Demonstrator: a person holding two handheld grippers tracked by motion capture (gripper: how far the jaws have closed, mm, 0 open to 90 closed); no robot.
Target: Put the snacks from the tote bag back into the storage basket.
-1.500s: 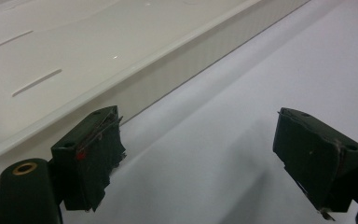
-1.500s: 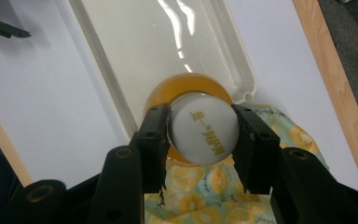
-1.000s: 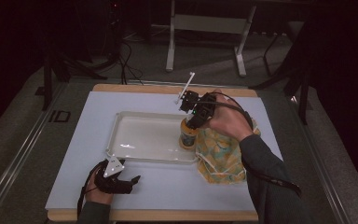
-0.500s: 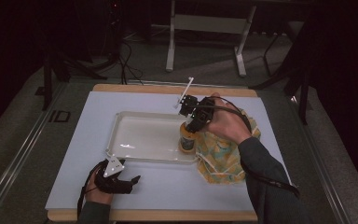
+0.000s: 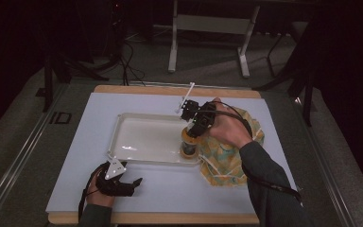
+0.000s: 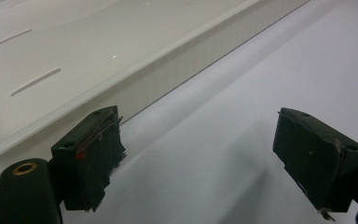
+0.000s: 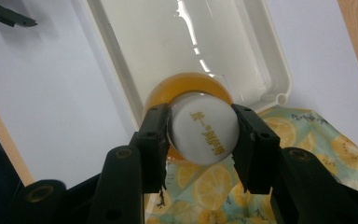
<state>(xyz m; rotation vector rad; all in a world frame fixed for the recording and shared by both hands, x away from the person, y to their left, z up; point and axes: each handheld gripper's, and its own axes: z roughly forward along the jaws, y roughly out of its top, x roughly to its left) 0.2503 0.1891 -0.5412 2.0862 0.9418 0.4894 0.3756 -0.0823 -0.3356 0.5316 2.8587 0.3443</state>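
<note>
A small bottle (image 5: 189,145) of orange liquid with a white cap (image 7: 204,128) stands upright in the near right corner of a white tray (image 5: 121,124). My right gripper (image 5: 193,133) comes down on it from above, shut on the cap, with one black jaw on each side in the right gripper view (image 7: 200,116). My left gripper (image 5: 132,183) rests on the white table cover in front of the tray's near left corner. It is open with nothing between its jaws (image 6: 200,140), and the tray's wall (image 6: 168,60) runs just beyond them.
A cloth (image 5: 234,158) printed with lemon slices lies crumpled against the tray's right end, under my right hand, and shows beside the tray's corner (image 7: 307,135). The white cover (image 5: 94,113) sits on a wooden board (image 5: 170,90). Metal stand legs (image 5: 172,47) rise behind the table.
My right gripper and the bottle have sunk slightly into the tray's corner. The left gripper has stayed put.
</note>
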